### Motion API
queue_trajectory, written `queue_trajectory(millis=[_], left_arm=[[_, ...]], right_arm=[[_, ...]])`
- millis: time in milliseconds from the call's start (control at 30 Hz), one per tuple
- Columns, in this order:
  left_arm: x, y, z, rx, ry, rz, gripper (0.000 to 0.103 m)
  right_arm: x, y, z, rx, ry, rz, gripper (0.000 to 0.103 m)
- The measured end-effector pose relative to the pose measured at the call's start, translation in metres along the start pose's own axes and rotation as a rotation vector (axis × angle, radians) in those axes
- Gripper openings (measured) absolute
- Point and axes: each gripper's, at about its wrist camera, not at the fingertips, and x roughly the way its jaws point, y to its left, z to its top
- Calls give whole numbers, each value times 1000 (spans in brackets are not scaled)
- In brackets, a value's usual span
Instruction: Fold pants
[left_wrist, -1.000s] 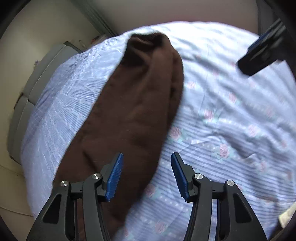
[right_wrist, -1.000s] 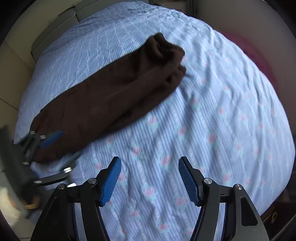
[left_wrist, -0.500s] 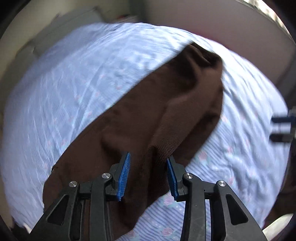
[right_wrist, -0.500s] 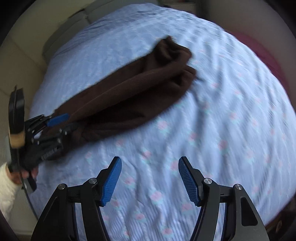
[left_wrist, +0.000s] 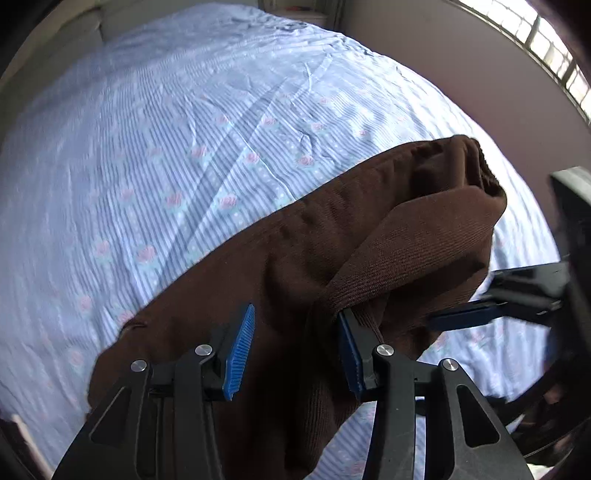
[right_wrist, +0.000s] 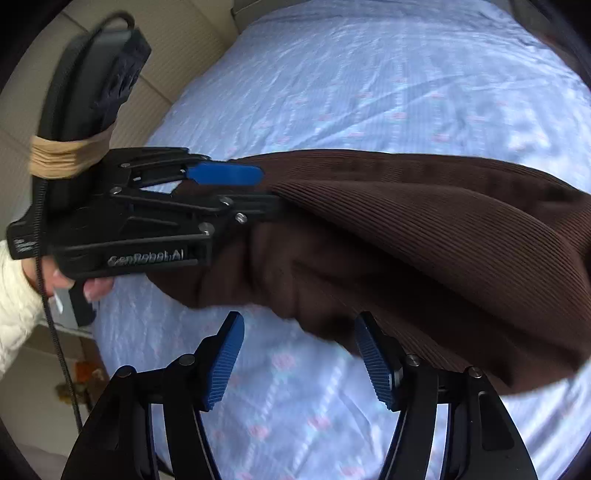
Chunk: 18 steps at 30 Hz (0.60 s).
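The brown pants (left_wrist: 332, 236) lie long across the bed, and show in the right wrist view (right_wrist: 424, 229) too. My left gripper (left_wrist: 293, 350) is open, its fingers astride a raised fold of the brown cloth; one pad touches the fold. From the right wrist view the left gripper (right_wrist: 258, 188) reaches into the pants' end, its blue pad (right_wrist: 225, 173) above the cloth. My right gripper (right_wrist: 299, 354) is open and empty, just below the lifted edge of the pants, over the sheet. Its dark fingers (left_wrist: 480, 314) show at the right of the left wrist view.
The bed sheet (left_wrist: 184, 129) is light blue, striped, with pink flowers, and wrinkled. A beige padded headboard (right_wrist: 177, 55) stands behind the bed. A wall and window (left_wrist: 535, 33) lie beyond the far side. A hand in a white sleeve (right_wrist: 14, 302) holds the left gripper.
My left gripper has moved forward over the pants, and a fold now rises between its fingers. My right gripper has come close to the pants' edge and to the left gripper.
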Motion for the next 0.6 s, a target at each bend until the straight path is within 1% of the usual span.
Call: queue_trajectory(millis=[33, 67, 100, 133, 167, 200, 233, 267, 300, 333, 367, 433, 467, 500, 600], left_arm=[[0, 0, 0, 1, 4, -4, 48], [0, 0, -1, 4, 6, -7, 48], [-1, 0, -2, -3, 5, -18, 49], [-1, 1, -3, -15, 7, -31, 54], [-2, 3, -6, -37, 15, -49, 57], [-3, 5, -8, -63, 34, -69, 60], [-6, 8, -13, -93, 52, -93, 60], [-8, 10, -19, -122, 57, -113, 60], [-13, 13, -28, -155, 55, -133, 64], [-19, 18, -38, -183, 46, -138, 68], [-29, 24, -50, -213, 22, -114, 69], [-49, 44, -78, -304, -30, -30, 79], [-57, 56, -91, -353, -43, 0, 79], [-66, 76, -109, -432, -51, 44, 79], [-76, 123, -139, -568, -49, 133, 79]], right_arm=[[9, 2, 6, -9, 7, 2, 64], [14, 2, 9, -12, 12, -2, 64], [25, 2, 12, -14, 35, 7, 64], [34, -1, 13, -6, 60, 10, 62], [41, -5, 14, 15, 79, 6, 58], [46, -9, 11, 50, 96, 26, 54], [48, -12, 5, 87, 101, 57, 51], [45, -14, -1, 109, 98, 69, 49], [40, -14, -9, 135, 92, 86, 45], [33, -12, -20, 162, 81, 99, 40], [27, -9, -31, 184, 75, 86, 37], [26, -5, -45, 205, 82, 43, 30], [27, -4, -51, 225, 86, 27, 29], [30, -6, -49, 244, 88, 21, 29], [22, -2, -55, 316, 47, -8, 29]])
